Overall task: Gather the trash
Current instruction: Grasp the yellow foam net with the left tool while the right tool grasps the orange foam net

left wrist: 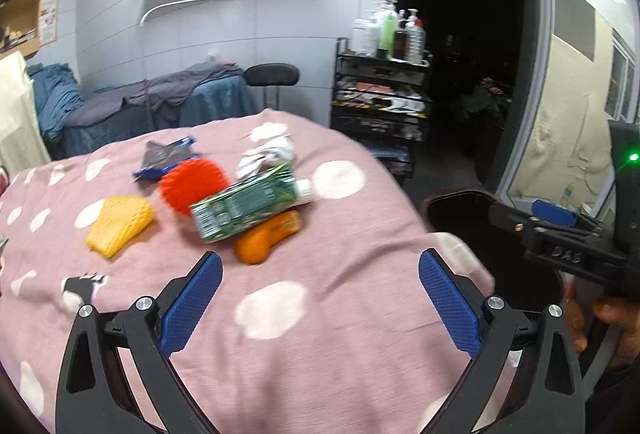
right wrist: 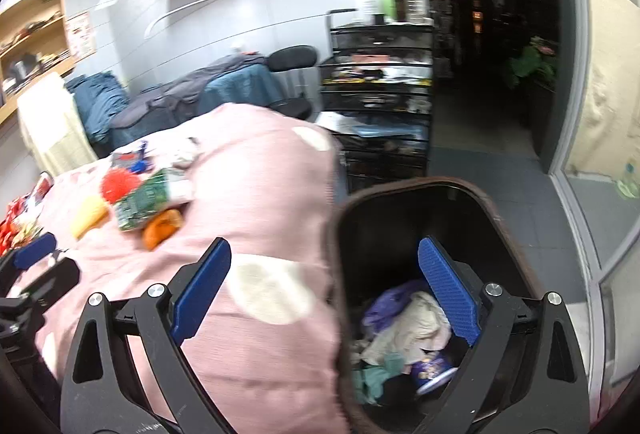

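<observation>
Both pairs of fingers stand wide apart and hold nothing: the left gripper [left wrist: 320, 308] hangs over the pink spotted desk [left wrist: 360, 234], short of the trash pile around the green carton [left wrist: 244, 203]; the right gripper [right wrist: 324, 294] straddles the bin [right wrist: 496, 218] rim. The carton lies across the orange piece [left wrist: 268, 236], so a careless grab may scatter the pile.

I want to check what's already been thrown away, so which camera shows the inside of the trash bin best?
The right wrist view: it looks down into the trash bin, showing crumpled paper and wrappers at the bottom. The left wrist view catches only its dark rim beside the table, contents hidden.
</observation>
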Demonstrator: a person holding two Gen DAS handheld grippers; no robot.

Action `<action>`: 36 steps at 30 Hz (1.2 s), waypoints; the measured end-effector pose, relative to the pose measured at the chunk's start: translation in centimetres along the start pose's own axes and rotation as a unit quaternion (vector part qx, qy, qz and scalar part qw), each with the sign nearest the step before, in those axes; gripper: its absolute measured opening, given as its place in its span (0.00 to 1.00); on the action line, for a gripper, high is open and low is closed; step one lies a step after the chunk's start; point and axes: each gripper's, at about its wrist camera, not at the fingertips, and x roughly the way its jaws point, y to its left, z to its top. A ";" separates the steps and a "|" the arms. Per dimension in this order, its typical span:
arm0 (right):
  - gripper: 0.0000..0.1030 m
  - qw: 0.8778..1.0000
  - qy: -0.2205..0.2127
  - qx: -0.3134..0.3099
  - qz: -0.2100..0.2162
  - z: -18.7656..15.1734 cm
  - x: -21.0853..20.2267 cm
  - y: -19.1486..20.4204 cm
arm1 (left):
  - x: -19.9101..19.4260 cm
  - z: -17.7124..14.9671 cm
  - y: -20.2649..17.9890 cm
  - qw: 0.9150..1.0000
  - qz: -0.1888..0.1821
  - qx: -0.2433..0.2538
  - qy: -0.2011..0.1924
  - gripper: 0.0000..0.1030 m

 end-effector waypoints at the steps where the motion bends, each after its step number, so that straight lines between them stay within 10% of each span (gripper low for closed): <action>1: 0.91 1.000 0.002 -0.006 0.010 0.1 0.1 0.7 | -0.1 -0.1 0.8 1.000 0.007 -0.005 0.002 0.95; 16: 0.91 0.989 0.042 -0.085 0.116 1.8 3.6 10.2 | 1.3 -1.3 13.6 0.990 0.111 -0.063 0.067 0.95; 33: 0.91 0.969 0.084 -0.147 0.179 4.8 10.1 18.1 | 8.8 1.5 20.6 0.978 0.125 -0.088 0.145 0.95; 36: 0.90 0.961 0.078 -0.182 0.191 5.4 11.1 20.8 | 10.1 1.4 21.1 0.976 0.122 -0.088 0.160 0.80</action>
